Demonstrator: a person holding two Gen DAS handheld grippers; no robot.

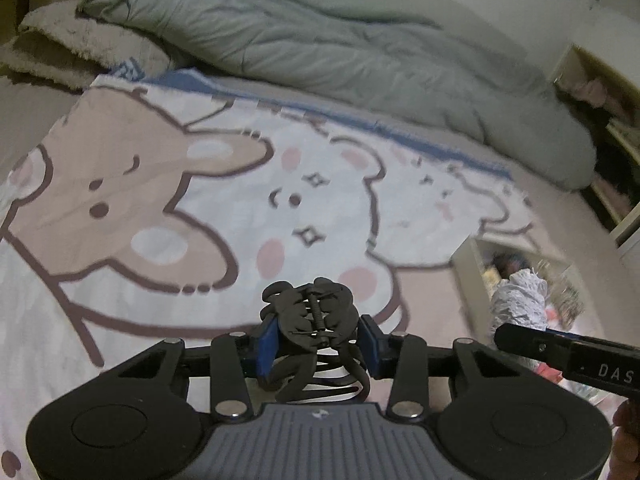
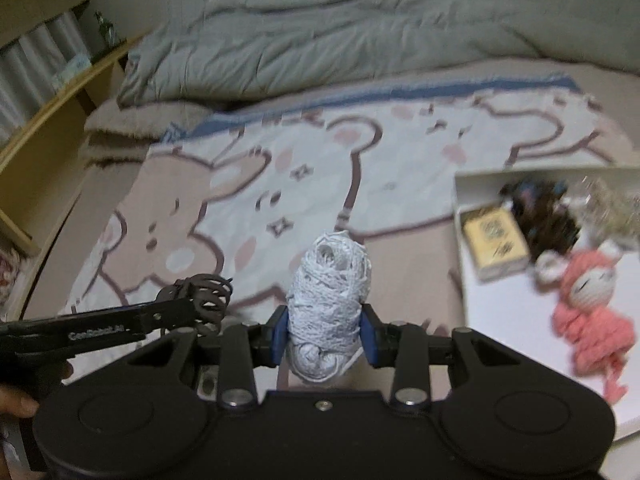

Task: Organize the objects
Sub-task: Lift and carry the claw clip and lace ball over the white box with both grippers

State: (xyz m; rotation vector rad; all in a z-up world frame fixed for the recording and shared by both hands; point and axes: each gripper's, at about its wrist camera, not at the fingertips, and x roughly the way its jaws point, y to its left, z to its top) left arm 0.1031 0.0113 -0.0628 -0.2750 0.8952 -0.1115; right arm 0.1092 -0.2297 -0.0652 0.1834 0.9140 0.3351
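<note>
Hair clip (image 1: 312,336) clamped in left claw (image 1: 316,346) | lace roll (image 2: 330,304) clamped in right claw (image 2: 325,336)

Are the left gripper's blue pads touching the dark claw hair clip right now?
Touching. The left wrist view shows the left gripper with both blue pads pressed against the sides of the dark claw hair clip, no gap visible.

Rumpled grey-green quilted duvet (image 2: 320,36) bunched along far side of bed. Cartoon-bear printed blanket (image 1: 192,208), pink, white, blue-edged, spread flat below it. Light wooden shelf unit (image 2: 48,112) at left, beside bed.
</note>
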